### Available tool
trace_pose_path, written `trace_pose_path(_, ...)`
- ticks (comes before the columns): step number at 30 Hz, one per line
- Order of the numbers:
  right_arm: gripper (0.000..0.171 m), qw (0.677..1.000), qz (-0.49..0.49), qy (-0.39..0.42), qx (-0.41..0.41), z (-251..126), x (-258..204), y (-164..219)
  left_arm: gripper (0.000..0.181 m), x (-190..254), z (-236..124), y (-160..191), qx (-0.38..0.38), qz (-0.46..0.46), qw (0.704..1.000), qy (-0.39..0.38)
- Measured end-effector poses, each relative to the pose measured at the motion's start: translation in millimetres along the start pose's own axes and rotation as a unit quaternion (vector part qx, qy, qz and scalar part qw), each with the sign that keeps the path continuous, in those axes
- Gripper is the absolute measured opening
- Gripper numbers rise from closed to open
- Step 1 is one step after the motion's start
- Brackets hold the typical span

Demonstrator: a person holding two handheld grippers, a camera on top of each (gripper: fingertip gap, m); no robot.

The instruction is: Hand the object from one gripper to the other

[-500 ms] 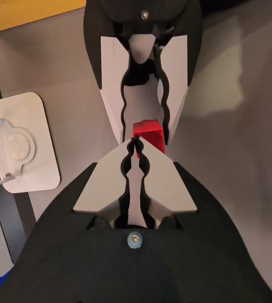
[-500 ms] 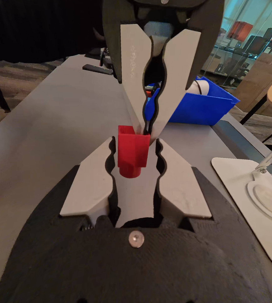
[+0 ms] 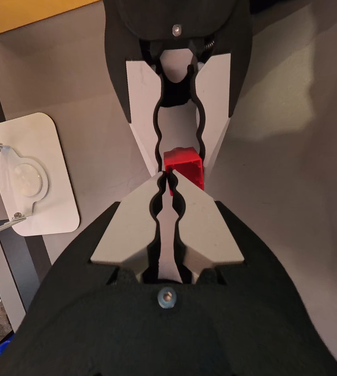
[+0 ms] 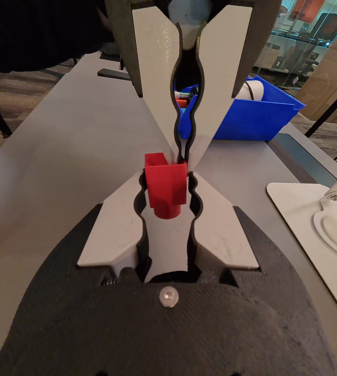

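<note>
Object: red plastic piece (image 4: 166, 184), hollow square cup w/ round stub below; looks light, stiff, thin-walled, prob. a bit slick.
Where: mid-air above bench (image 4: 65, 162), between both grippers.
Left gripper (image 3: 168, 173): tips pinched on one cup wall.
Right gripper (image 4: 166, 179): jaws spread round the body, not clamped.
Best hold: flat outer sides.
Pose: grippers tip-to-tip, facing.

Right wrist view: object (image 4: 164, 187) at frame centre, between the fingers of the right gripper (image 4: 166, 177), which enters from the bottom. Left gripper (image 4: 181, 160) enters from the top, tips pinching one wall of the object, one tip inside its cavity. All above the table (image 4: 72, 162). Bin (image 4: 251, 122) on the table behind, upper right. Plate (image 4: 297, 213) on the table at right edge.

Left wrist view: plate at left edge.
</note>
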State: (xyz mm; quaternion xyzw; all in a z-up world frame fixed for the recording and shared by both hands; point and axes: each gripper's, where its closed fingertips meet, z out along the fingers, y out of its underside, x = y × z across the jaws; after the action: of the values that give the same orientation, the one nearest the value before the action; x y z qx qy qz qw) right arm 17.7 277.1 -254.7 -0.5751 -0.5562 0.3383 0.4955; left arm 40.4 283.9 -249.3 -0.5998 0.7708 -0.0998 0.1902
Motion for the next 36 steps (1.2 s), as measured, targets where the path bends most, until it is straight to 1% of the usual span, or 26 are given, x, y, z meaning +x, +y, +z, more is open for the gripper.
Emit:
trace_pose_path(1, 0.038, 1.0, -0.002, 0.003, -0.004, 0, 1, 0, 0.0, -1, 0, 0, -0.002, 0.002, 1.0, -0.003)
trace_pose_path(7, 0.035, 0.998, -0.013, 0.018, -0.052, 3, 4, 14, 0.0, -4, 6, 4, -0.028, 0.007, 1.0, -0.009)
trace_pose_path(10, 0.035, 0.998, -0.009, 0.026, -0.056, 2, 8, 15, 0.0, -6, 6, 4, -0.027, 0.004, 1.0, -0.015)
trace_pose_path(12, 0.035, 0.998, 0.004, 0.037, -0.054, 0, 14, 15, 0.0, -13, 4, 1, -0.02, -0.006, 0.999, -0.034)
trace_pose_path(13, 0.035, 0.998, 0.01, 0.043, -0.051, -2, 18, 15, 0.003, -18, 2, 1, -0.017, -0.015, 0.999, -0.046)
trace_pose_path(14, 0.035, 0.998, 0.018, 0.05, -0.043, -4, 22, 15, 0.009, -24, -2, 1, -0.011, -0.023, 0.998, -0.062)
trace_pose_path(16, 0.035, 0.998, 0.046, 0.05, -0.008, -9, 28, 8, 0.02, -34, -12, -3, 0.018, -0.047, 0.995, -0.088)
trace_pose_path(18, 0.035, 0.994, 0.084, 0.05, 0.045, -16, 34, -5, 0.022, -42, -25, -9, 0.075, -0.086, 0.988, -0.107)
trace_pose_path(19, 0.035, 0.991, 0.104, 0.049, 0.071, -20, 38, -12, 0.027, -45, -32, -12, 0.111, -0.108, 0.981, -0.115)
trace_pose_path(21, 0.035, 0.98, 0.149, 0.05, 0.124, -29, 46, -22, 0.037, -51, -48, -19, 0.199, -0.145, 0.959, -0.138)
trace_pose_path(22, 0.035, 0.972, 0.174, 0.043, 0.15, -33, 49, -27, 0.042, -52, -54, -20, 0.231, -0.151, 0.949, -0.154)
trace_pose_path(25, 0.035, 0.954, 0.217, 0.042, 0.203, -44, 58, -35, 0.054, -52, -65, -19, 0.29, -0.147, 0.917, -0.23)
trace_pose_path(26, 0.035, 0.947, 0.232, 0.039, 0.218, -47, 61, -37, 0.061, -51, -65, -19, 0.3, -0.145, 0.908, -0.252)
trace_pose_path(28, 0.035, 0.929, 0.267, 0.033, 0.255, -53, 66, -42, 0.069, -52, -62, -18, 0.303, -0.138, 0.89, -0.312)
trace_pose_path(30, 0.035, 0.907, 0.303, 0.018, 0.291, -58, 69, -45, 0.074, -49, -48, -22, 0.287, -0.121, 0.885, -0.347)
trace_pose_path(32, 0.034, 0.89, 0.33, 0.007, 0.315, -59, 71, -46, 0.073, -46, -33, -29, 0.269, -0.096, 0.881, -0.376)
trace_pose_path(34, 0.035, 0.88, 0.346, -0.007, 0.327, -58, 69, -47, 0.066, -47, -26, -36, 0.257, -0.078, 0.869, -0.417)
trace_pose_path(36, 0.035, 0.869, 0.357, -0.022, 0.342, -58, 67, -51, 0.065, -53, -22, -36, 0.236, -0.073, 0.857, -0.452)
